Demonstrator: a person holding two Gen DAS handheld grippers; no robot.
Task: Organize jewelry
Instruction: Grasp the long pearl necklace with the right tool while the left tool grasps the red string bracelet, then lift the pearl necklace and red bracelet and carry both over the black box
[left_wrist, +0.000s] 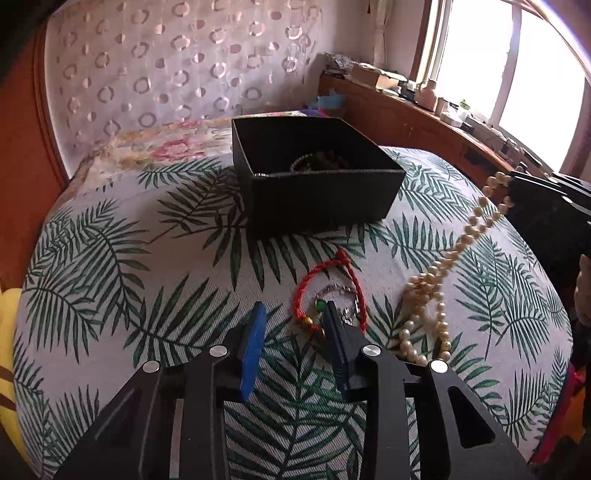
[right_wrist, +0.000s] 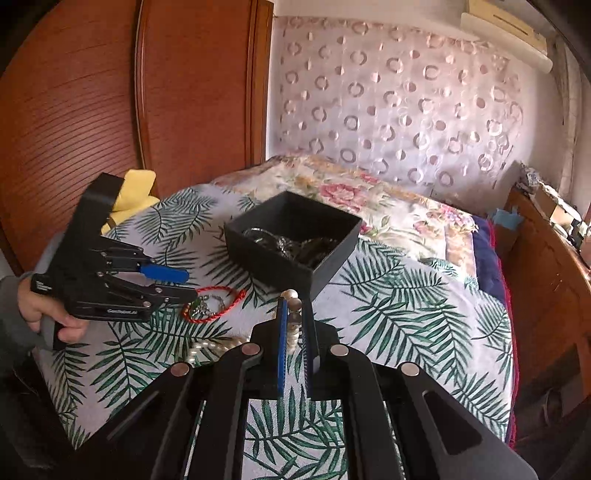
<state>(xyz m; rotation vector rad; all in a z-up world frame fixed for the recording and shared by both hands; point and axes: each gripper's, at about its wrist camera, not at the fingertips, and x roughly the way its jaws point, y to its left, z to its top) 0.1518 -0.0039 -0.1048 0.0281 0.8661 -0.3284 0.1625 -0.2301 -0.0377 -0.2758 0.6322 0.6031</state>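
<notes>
A black open box (left_wrist: 317, 177) stands on the leaf-print bedspread and holds dark bead jewelry; it also shows in the right wrist view (right_wrist: 291, 243). My right gripper (right_wrist: 293, 314) is shut on a pearl necklace (right_wrist: 292, 325), whose strand (left_wrist: 436, 280) hangs from it down to a pile on the cloth. My left gripper (left_wrist: 293, 314) is open and low over a red cord bracelet (left_wrist: 328, 284) and a silver chain bracelet (left_wrist: 340, 291). In the right wrist view the left gripper (right_wrist: 186, 284) sits at the red bracelet (right_wrist: 214, 306).
A floral quilt (right_wrist: 354, 199) lies behind the box. A wooden wardrobe (right_wrist: 110, 92) stands on the left. A wooden shelf (left_wrist: 424, 122) with clutter runs under the window at the right. A yellow cushion (right_wrist: 133, 192) lies at the bed's left edge.
</notes>
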